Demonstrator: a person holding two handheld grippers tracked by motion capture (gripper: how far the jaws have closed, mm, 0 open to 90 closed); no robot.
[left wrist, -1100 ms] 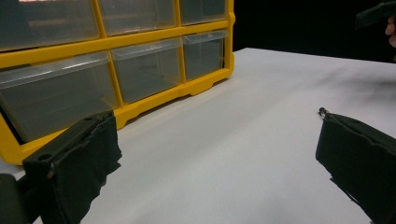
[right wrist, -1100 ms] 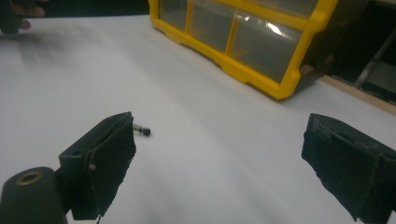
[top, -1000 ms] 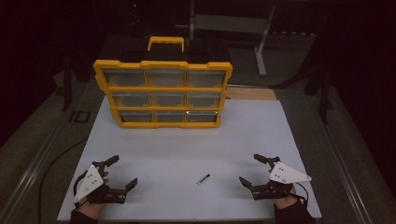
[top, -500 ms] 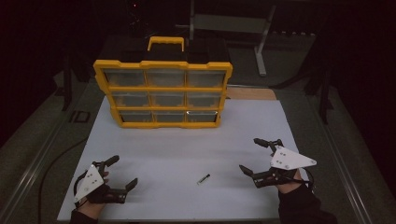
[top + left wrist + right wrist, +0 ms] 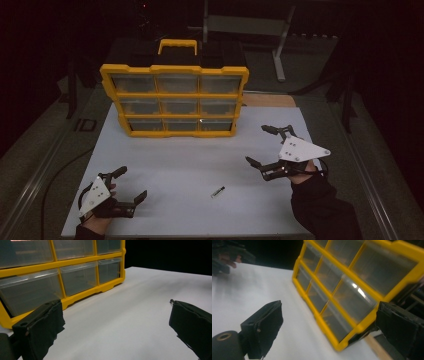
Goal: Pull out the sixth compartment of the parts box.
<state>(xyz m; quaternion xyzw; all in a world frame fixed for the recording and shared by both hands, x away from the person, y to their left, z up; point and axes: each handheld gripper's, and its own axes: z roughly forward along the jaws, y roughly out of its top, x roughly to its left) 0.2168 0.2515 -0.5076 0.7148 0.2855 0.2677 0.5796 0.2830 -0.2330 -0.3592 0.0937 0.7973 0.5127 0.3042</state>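
A small dark screw [image 5: 217,191] lies on the white worktop [image 5: 180,160] near its front edge, long axis slanted from near-left to far-right; which end is the head cannot be told. It sits between the two hand-held grippers, apart from both. The left hand-held gripper [image 5: 131,186], lower left, has its jaws spread wide and empty. The right hand-held gripper [image 5: 260,145], farther back and right, is also wide open, holding nothing. Beyond stands a yellow organizer case [image 5: 175,97] with clear drawers.
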